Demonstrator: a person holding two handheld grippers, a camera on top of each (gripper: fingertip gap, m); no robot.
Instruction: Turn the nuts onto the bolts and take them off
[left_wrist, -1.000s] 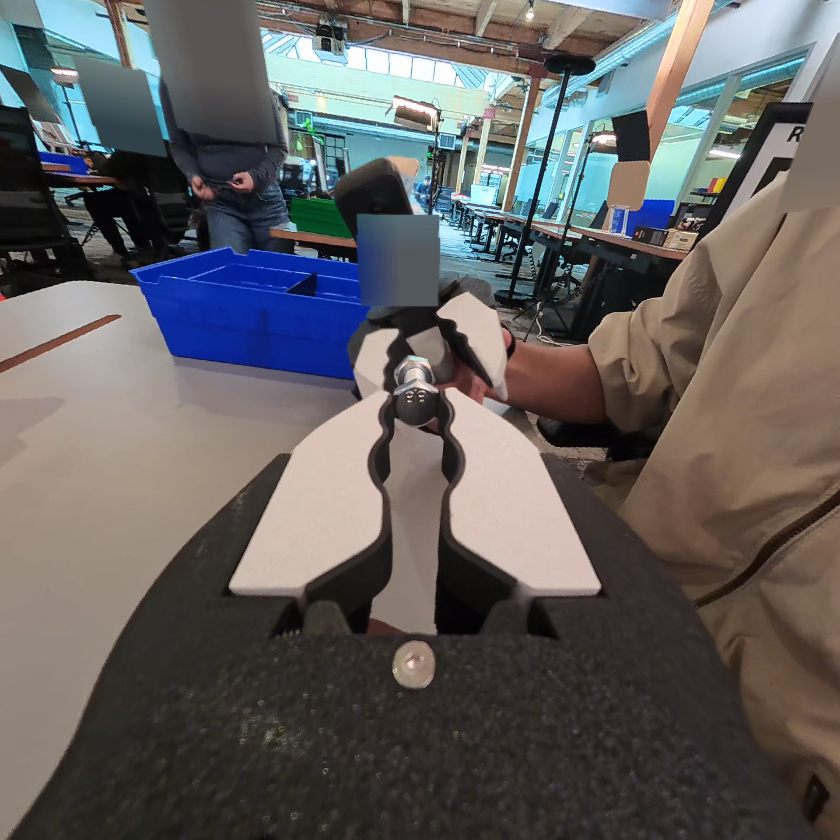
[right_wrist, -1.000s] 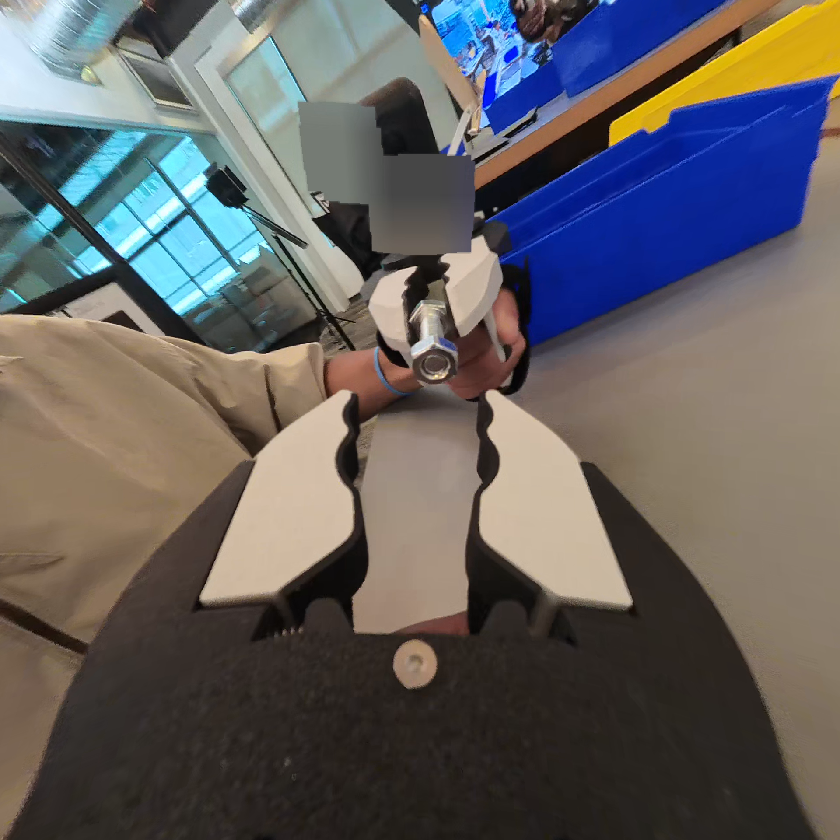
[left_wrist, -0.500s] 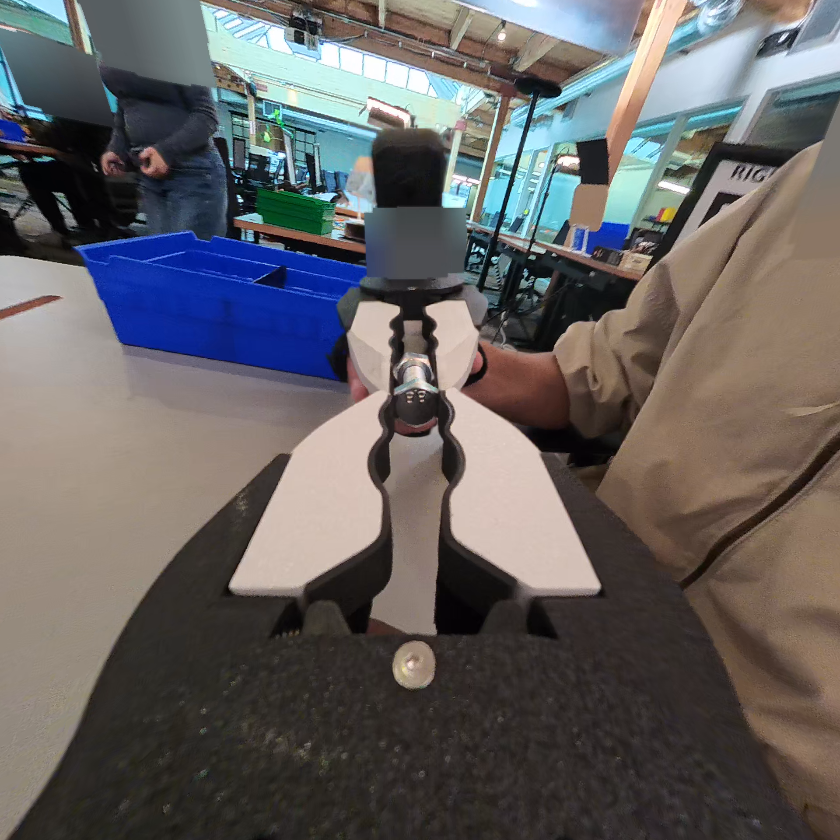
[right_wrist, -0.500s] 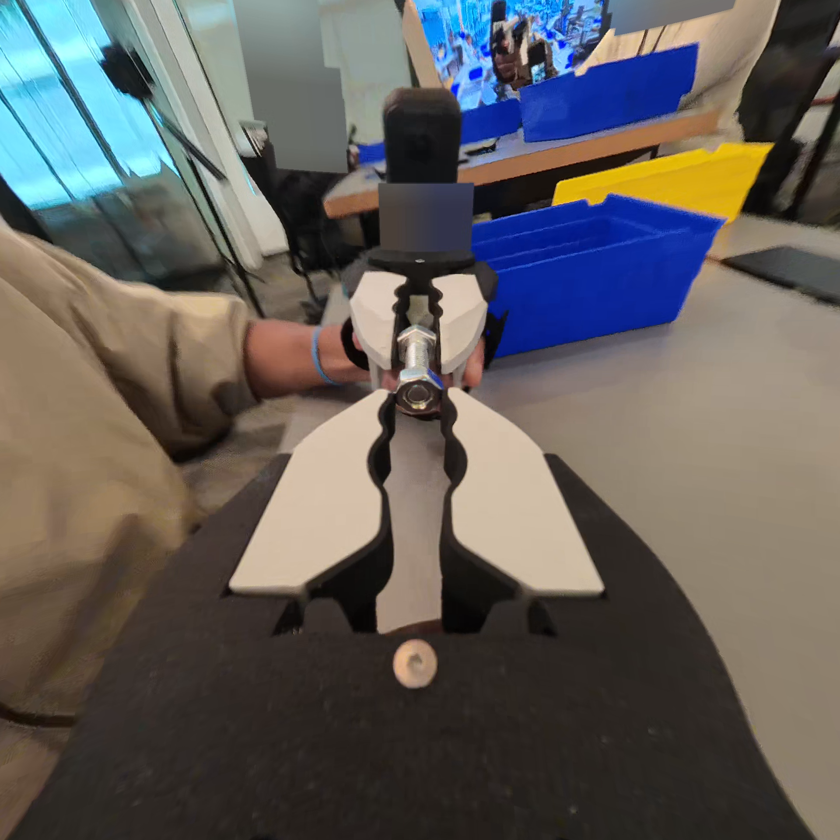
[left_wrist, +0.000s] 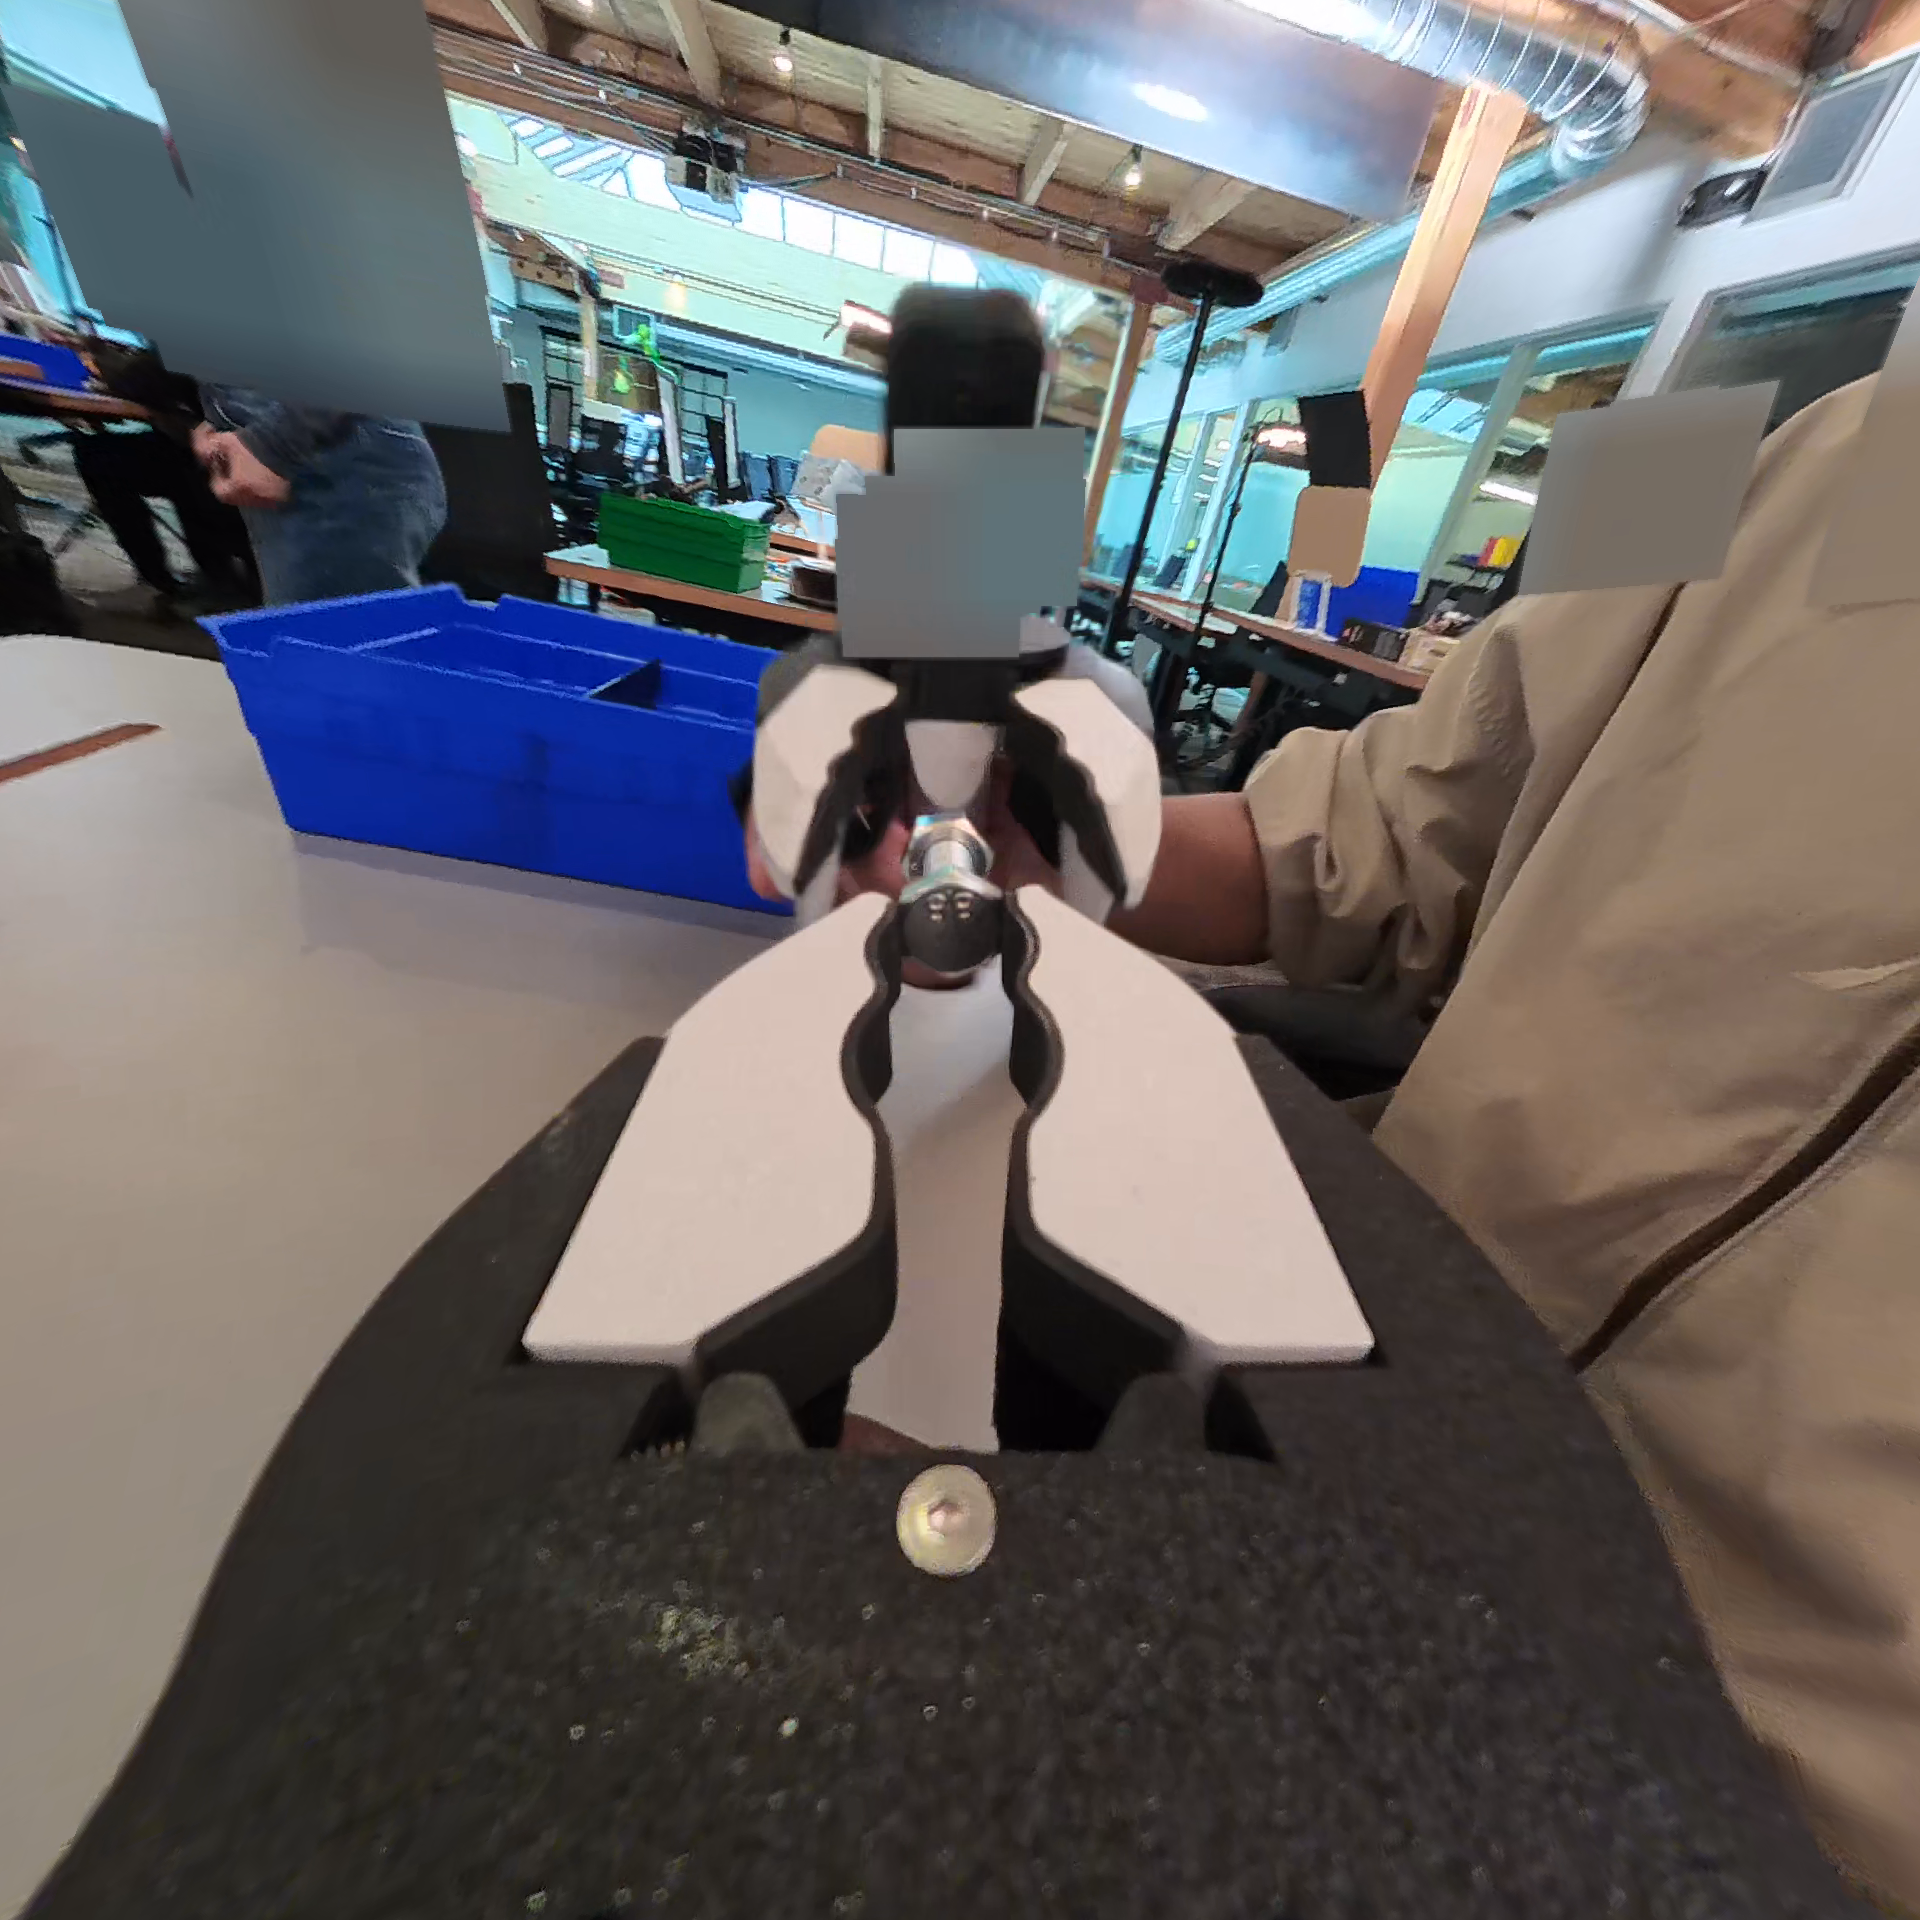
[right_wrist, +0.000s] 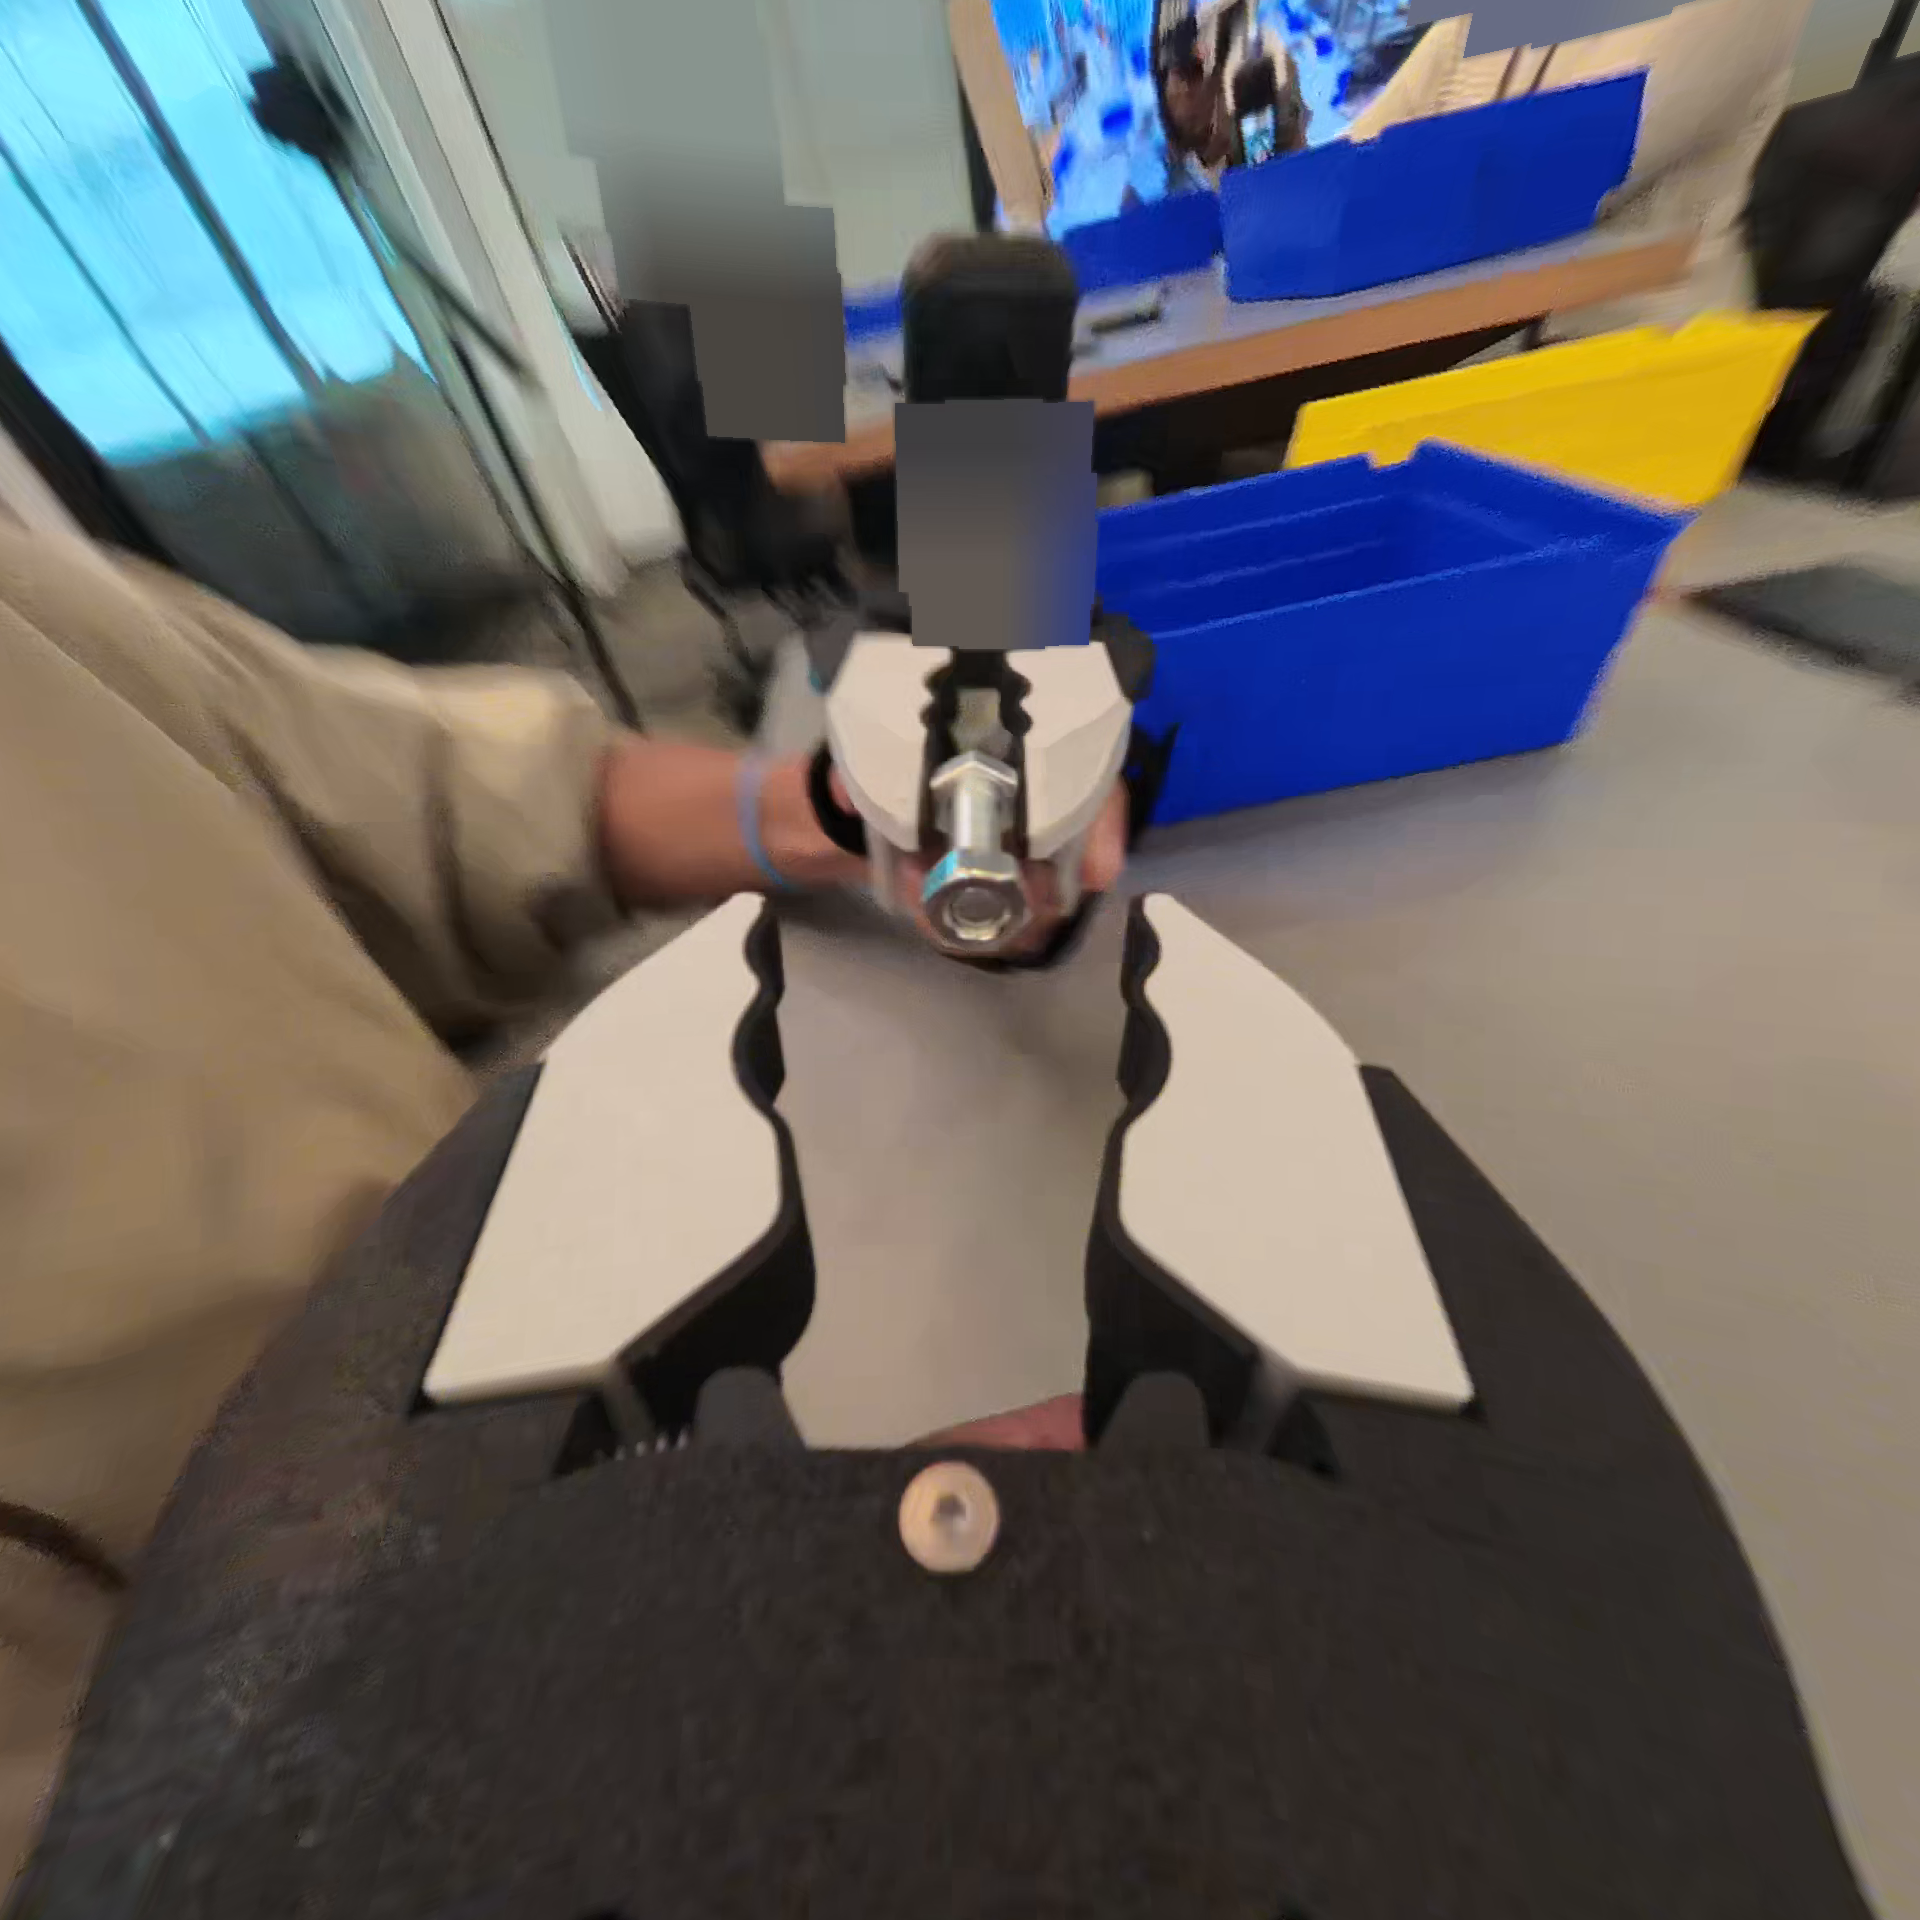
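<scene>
Bolt (left_wrist: 950, 928) clamped between left gripper (left_wrist: 952, 940) fingertips

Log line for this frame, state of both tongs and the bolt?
left tongs: shut on bolt head | right tongs: open, off nut | nut: on bolt tip | blue bin: on table beyond

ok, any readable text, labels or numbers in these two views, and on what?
Bolt head: stamped marks, too small to read.
Small box on the far desk: print too small to read.
Wall screen: motion-blurred, unreadable.
Nothing else legible.
</scene>
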